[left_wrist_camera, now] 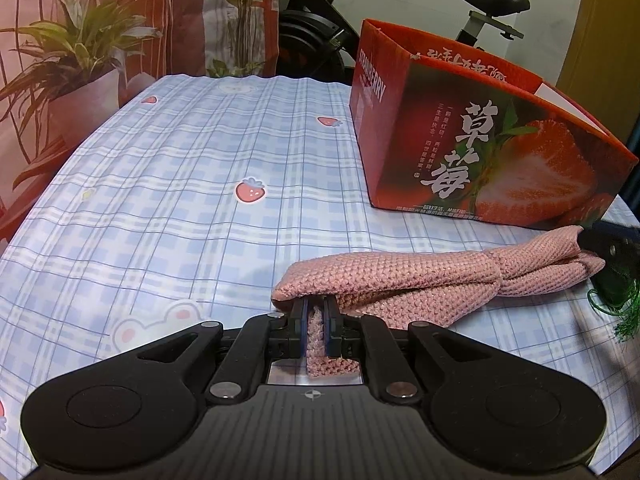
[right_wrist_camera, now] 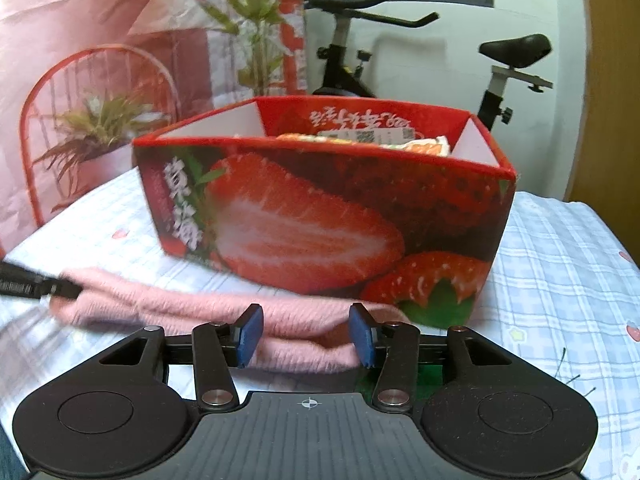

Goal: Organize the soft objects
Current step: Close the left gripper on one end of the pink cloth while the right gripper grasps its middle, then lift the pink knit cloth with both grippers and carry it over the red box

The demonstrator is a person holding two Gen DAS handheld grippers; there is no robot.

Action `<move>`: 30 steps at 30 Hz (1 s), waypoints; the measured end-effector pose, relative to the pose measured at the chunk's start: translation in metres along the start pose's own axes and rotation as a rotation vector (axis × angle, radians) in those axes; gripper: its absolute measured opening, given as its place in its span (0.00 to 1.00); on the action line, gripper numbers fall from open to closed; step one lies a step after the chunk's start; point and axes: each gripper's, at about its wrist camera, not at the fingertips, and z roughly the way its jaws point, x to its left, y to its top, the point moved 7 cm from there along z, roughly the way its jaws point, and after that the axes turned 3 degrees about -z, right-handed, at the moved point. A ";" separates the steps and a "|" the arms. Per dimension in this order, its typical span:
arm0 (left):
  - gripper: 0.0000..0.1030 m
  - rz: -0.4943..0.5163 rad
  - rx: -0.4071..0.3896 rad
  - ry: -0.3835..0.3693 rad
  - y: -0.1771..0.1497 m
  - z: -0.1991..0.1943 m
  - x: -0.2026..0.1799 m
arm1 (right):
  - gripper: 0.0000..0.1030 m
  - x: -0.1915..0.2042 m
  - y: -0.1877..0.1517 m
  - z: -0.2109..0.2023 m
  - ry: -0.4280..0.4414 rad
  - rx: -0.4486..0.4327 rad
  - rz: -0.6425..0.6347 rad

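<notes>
A: How many things sit on the desk (left_wrist_camera: 168, 184)?

B: One pink knitted scarf (left_wrist_camera: 400, 276), folded into a long bundle, and one red strawberry box (left_wrist_camera: 480, 152) with an open top. Both lie on the blue checked cloth (left_wrist_camera: 200, 152), the scarf just in front of the box.

A: And the claws?

B: Two. The left claw (left_wrist_camera: 316, 320) is closed tight on one end of the scarf; a strip of the knit stands pinched between its two blue pads. The right claw (right_wrist_camera: 306, 336) stands wide, its two blue pads (right_wrist_camera: 250, 334) apart, with the other end of the scarf lying between them. Whether the pads touch the knit cannot be told.

A: What does the right view show that the left does not?

B: The inside of the box. Packets (right_wrist_camera: 360, 140) with orange and white print and a label lie in it, though the blur keeps them from being counted. The left view shows only the outside of the box, with its cut strawberry and white lettering.

A: And the other way round?

B: The left view shows some green thread (left_wrist_camera: 620, 308) beside the far end of the scarf. Each view catches the other claw only as a dark shape at the edge.

A: Anything behind?

B: One potted plant (left_wrist_camera: 80, 64), one exercise bike (right_wrist_camera: 400, 48), and one red wire chair (right_wrist_camera: 96, 92) in the right view.
</notes>
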 end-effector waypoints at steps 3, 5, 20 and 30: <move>0.09 0.004 -0.001 0.002 0.000 0.000 0.000 | 0.48 -0.001 0.009 0.006 -0.014 -0.021 0.028; 0.09 0.005 -0.002 0.001 0.000 0.000 0.001 | 0.48 0.000 0.012 0.011 -0.020 -0.026 0.023; 0.09 -0.005 -0.011 -0.008 -0.001 -0.001 0.004 | 0.51 0.029 -0.016 0.028 -0.002 0.101 -0.094; 0.06 0.018 -0.015 -0.014 0.001 -0.004 -0.003 | 0.35 0.036 -0.019 0.032 0.047 0.185 -0.128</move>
